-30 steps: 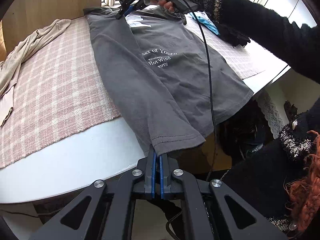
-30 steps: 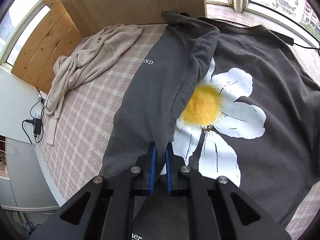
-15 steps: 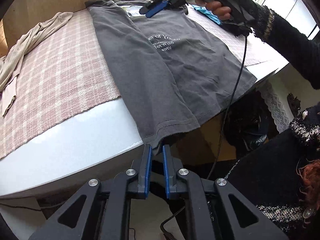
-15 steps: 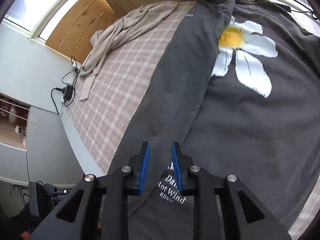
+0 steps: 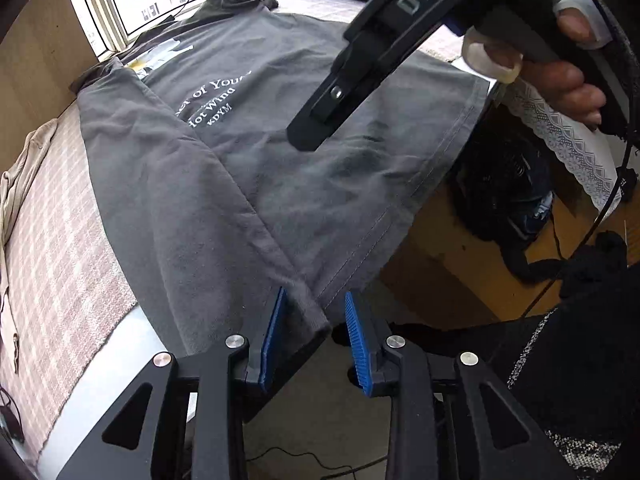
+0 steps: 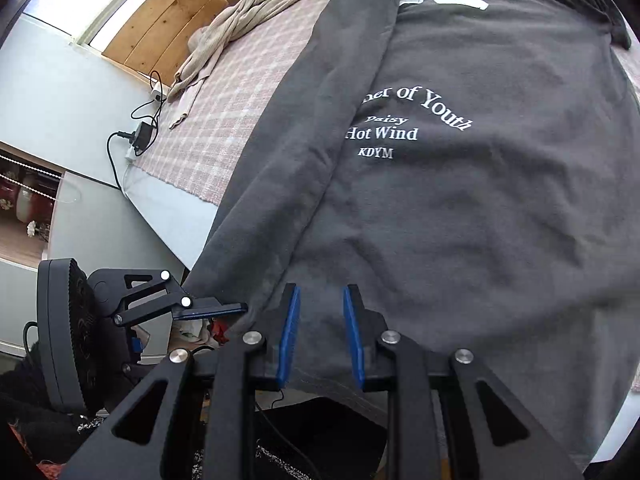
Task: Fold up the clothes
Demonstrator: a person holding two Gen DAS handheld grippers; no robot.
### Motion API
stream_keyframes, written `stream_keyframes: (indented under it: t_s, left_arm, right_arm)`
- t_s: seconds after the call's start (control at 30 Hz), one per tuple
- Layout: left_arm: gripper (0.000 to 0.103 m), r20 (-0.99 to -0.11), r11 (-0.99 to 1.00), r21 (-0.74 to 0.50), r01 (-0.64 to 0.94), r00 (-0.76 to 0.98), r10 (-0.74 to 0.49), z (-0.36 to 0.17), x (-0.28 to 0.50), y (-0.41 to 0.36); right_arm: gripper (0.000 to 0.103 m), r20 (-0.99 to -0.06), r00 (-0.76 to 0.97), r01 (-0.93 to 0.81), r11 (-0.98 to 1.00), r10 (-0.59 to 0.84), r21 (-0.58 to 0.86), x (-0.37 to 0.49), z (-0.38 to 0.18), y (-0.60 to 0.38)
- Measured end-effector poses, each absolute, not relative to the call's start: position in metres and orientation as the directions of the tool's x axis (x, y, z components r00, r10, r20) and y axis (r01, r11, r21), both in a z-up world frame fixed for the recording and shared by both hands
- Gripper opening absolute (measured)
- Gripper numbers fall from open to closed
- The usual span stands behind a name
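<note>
Now that both of us have let go of the long side fold, the dark grey T-shirt lies on the table with its left third turned over the body, and the fold runs straight from the daisy print at twelve o'clock down to the hem at six. A second ago each gripper was pinched on that edge, the right one up by the shoulder and the left one at the hem corner; since then the right gripper has swept down the shirt to the hem. We read that as the first lengthwise fold done, with the other side or a crosswise fold to come. Our left gripper is opening: the blue pads stand a modest gap apart, and the folded hem corner sits between them, brushing the left pad at nine o'clock but no longer clamped. The right one's jaws are parted about as far, hovering over the hem and gripping nothing. Off at ten o'clock the beige garment waits in a heap on the pink checked cloth, well apart from the shirt.
</note>
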State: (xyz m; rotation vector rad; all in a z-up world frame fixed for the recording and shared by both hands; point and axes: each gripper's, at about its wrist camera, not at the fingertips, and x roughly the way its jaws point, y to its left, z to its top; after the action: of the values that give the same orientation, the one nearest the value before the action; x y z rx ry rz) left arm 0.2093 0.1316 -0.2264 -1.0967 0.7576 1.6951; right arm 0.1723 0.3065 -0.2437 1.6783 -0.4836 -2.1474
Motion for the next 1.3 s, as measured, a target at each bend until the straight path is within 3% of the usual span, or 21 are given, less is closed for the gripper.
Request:
stream_keyframes:
  t_s: [0.03,0.13,0.3,0.5,0.57,0.7,0.83,0.87,1.0,1.1,1.17,1.3]
  left_arm:
    - [0.028,-0.915,-0.369,-0.014,-0.929,-0.136,0.379,-0.226,0.207,0.131]
    - [0.006,-0.911,-0.394,-0.107,-0.913,-0.069,0.408,-0.224,0.196,0.123]
    - [0.005,-0.835,-0.432,-0.341,-0.835,0.058,0.547,-0.202,0.181,0.101]
    - [0.005,-0.743,-0.409,-0.459,-0.789,0.089,0.663,-0.192,0.174,0.116]
    - [0.01,-0.759,-0.401,-0.468,-0.787,0.126,0.639,-0.208,0.178,0.133]
    - [0.01,-0.812,-0.392,-0.455,-0.799,0.191,0.552,-0.229,0.197,0.148]
    - [0.038,-0.824,-0.456,-0.348,-0.819,0.035,0.565,-0.198,0.203,0.097]
    - [0.039,-0.832,-0.508,-0.325,-0.798,-0.015,0.555,-0.195,0.197,0.081]
    - [0.037,-0.853,-0.641,-0.265,-0.72,-0.135,0.504,-0.196,0.173,0.043]
    - [0.037,-0.877,-0.683,-0.25,-0.686,-0.138,0.46,-0.215,0.156,0.045]
    - [0.037,-0.882,-0.697,-0.275,-0.662,-0.115,0.457,-0.226,0.149,0.045]
    - [0.032,-0.869,-0.694,-0.323,-0.643,-0.09,0.487,-0.231,0.149,0.041]
  right_arm:
    - [0.023,-0.855,-0.225,0.061,-0.882,-0.468,0.467,0.178,-0.245,0.314]
    - [0.023,-0.882,-0.236,0.006,-0.909,-0.407,0.418,0.195,-0.249,0.338]
    - [0.023,-0.914,-0.223,-0.04,-0.933,-0.34,0.357,0.216,-0.259,0.362]
    - [0.023,-0.909,-0.22,-0.053,-0.926,-0.354,0.374,0.218,-0.258,0.369]
    - [0.023,-0.914,-0.21,-0.048,-0.93,-0.347,0.365,0.217,-0.258,0.367]
    - [0.023,-0.918,-0.203,-0.038,-0.934,-0.342,0.356,0.207,-0.248,0.361]
    - [0.024,-0.885,-0.284,0.036,-0.927,-0.368,0.374,0.174,-0.218,0.347]
    - [0.024,-0.877,-0.307,0.05,-0.927,-0.369,0.372,0.161,-0.212,0.344]
    - [0.024,-0.841,-0.353,0.108,-0.911,-0.409,0.397,0.112,-0.198,0.323]
    - [0.024,-0.867,-0.34,0.126,-0.931,-0.364,0.342,0.07,-0.21,0.3]
    - [0.024,-0.894,-0.333,0.105,-0.954,-0.301,0.282,0.044,-0.221,0.292]
    - [0.024,-0.877,-0.332,0.019,-0.932,-0.348,0.363,0.011,-0.239,0.307]
